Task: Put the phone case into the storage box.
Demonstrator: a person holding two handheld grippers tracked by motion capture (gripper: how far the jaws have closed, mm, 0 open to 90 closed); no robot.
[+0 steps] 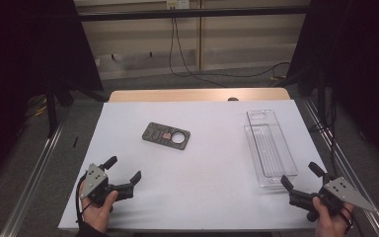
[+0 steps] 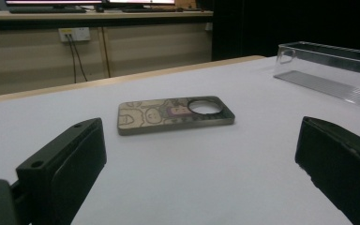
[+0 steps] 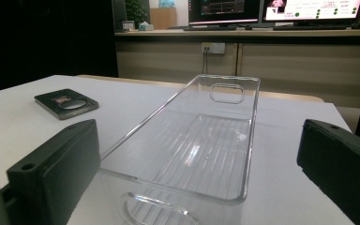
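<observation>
A dark phone case [image 1: 167,136] with a printed picture and a round camera hole lies flat near the middle of the white table [image 1: 202,163]. It appears ahead of the left jaws as the phone case [image 2: 176,114] and far left as the phone case [image 3: 66,103]. A clear plastic tray [image 1: 270,147] lies lengthwise at the right; the tray [image 3: 201,145] starts just in front of the right jaws. My left gripper [image 1: 125,169] rests open at the front left, nothing between its jaws. My right gripper [image 1: 301,175] stands open at the front right, by the tray's near end.
The white sheet covers a wooden table whose far edge [image 1: 197,95] shows bare wood. Metal rails [image 1: 34,173] run along both sides of the table. Cables [image 1: 177,54] hang on the wall behind. The clear tray [image 2: 328,72] stands at the right in the left gripper view.
</observation>
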